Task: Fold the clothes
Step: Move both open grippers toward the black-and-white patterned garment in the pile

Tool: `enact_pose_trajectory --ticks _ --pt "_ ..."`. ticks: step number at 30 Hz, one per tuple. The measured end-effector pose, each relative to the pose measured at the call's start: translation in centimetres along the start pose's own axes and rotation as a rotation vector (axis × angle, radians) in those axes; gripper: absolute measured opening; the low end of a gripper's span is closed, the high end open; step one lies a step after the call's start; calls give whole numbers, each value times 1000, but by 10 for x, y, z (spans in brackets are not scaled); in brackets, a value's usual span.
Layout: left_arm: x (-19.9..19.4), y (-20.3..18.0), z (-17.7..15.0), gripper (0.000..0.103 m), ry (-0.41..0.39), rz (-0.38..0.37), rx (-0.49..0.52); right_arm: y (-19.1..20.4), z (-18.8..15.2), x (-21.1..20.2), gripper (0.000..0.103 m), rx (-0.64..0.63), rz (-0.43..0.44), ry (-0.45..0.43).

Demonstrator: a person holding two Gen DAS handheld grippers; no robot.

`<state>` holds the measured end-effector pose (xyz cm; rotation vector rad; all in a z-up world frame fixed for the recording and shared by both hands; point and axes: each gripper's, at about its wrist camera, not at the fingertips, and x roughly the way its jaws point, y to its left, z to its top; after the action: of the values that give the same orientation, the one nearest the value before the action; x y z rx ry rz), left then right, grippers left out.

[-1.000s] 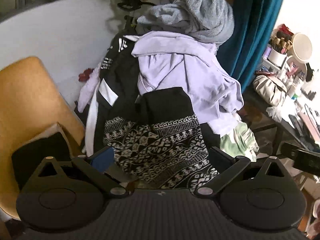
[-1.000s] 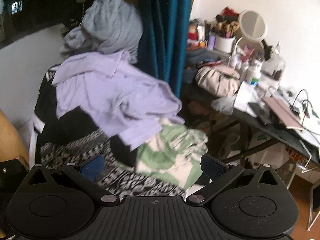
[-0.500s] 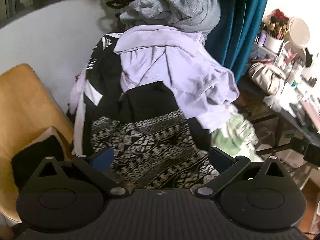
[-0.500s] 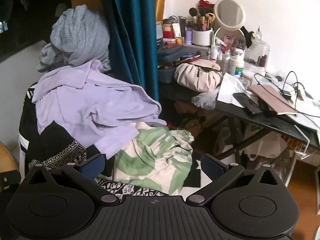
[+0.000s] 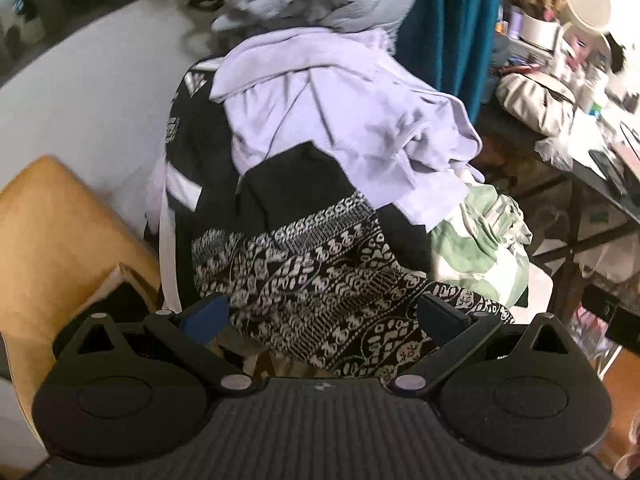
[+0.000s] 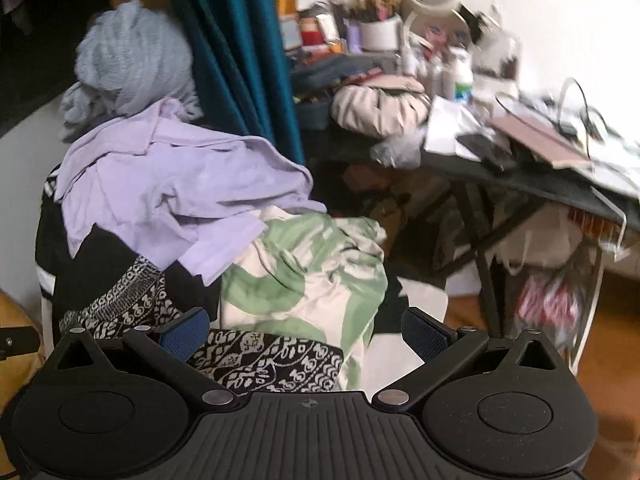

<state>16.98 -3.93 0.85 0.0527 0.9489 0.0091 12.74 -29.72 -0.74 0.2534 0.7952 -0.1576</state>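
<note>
Both views swung rightward | white cup (image 6: 380,32) (brushes inside)

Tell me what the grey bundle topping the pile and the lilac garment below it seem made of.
Grey bundle: looks like fuzzy fleece or plush knit, with a matte, ribbed nap. Lilac garment: seems a thin, smooth woven or jersey cloth, probably cotton-like, creasing in sharp folds. Both grippers are open.

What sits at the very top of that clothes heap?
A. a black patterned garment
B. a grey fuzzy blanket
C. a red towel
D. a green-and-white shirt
B: the grey fuzzy blanket is bunched above the lilac shirt, at the top of the heap.
</note>
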Motion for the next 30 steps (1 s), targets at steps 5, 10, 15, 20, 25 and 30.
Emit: enact_pose_trajectory --ticks 5,10,15,20,25,30 --pt "17 5 10 103 15 -37 22 8 4 10 102 9 -29 1" --pt "43 31 27 103 31 -72 -2 35 15 22 102 -18 -59 -7" --pt "79 71 52 103 68 -115 -35 78 26 47 102 -35 -100 19" --pt "116 114 83 103 102 -148 -52 130 37 74 102 -57 -136 44" --pt "151 149 112 103 134 -182 -61 185 50 103 102 -104 -164 62" --pt "181 168 133 103 164 -207 -38 211 63 122 102 -61 -203 73"
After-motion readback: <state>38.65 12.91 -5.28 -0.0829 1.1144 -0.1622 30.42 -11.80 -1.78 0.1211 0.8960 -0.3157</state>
